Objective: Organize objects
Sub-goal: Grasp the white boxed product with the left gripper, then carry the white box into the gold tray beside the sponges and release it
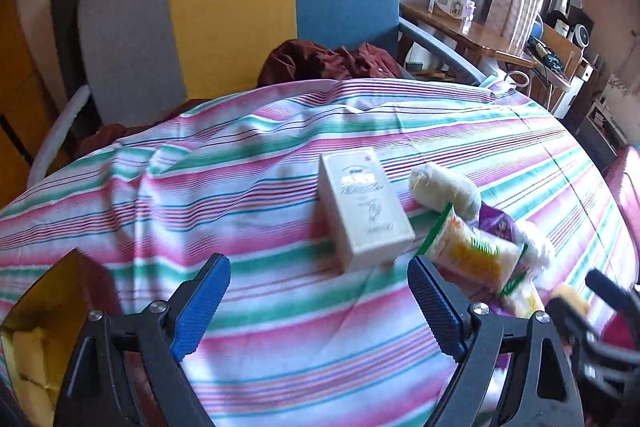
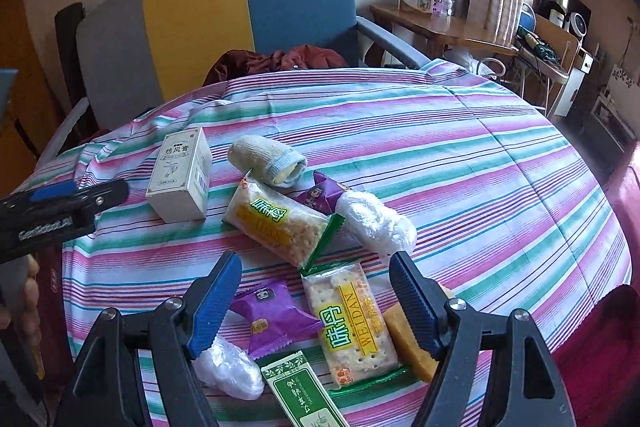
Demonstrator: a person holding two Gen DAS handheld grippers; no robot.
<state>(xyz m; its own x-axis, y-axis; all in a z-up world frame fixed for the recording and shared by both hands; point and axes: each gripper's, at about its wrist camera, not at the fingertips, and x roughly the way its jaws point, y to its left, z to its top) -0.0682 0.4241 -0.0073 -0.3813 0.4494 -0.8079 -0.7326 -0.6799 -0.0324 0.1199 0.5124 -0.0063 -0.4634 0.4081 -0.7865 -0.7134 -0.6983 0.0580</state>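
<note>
On the striped cloth (image 2: pixel 460 163) stands a cream box (image 2: pixel 180 179) beside a rolled sock (image 2: pixel 266 159). Two cracker packets (image 2: pixel 276 223) (image 2: pixel 352 319), purple sweets (image 2: pixel 272 319), clear-wrapped rolls (image 2: pixel 376 223), a green sachet (image 2: pixel 304 391) and a yellow block (image 2: pixel 408 339) lie close together. My right gripper (image 2: pixel 316 263) hovers open over the near packets, gripping nothing. My left gripper (image 1: pixel 318 269) is open just short of the cream box (image 1: pixel 364 211), nothing between its pads. Its fingers (image 2: pixel 108 193) show at the left edge of the right wrist view.
A grey, yellow and blue chair (image 2: pixel 240 7) with a red-brown garment (image 2: pixel 280 61) stands behind the table. A wooden desk (image 2: pixel 432 23) and cluttered shelves are at the back right. A brown container (image 1: pixel 36 347) with yellow contents sits at the left.
</note>
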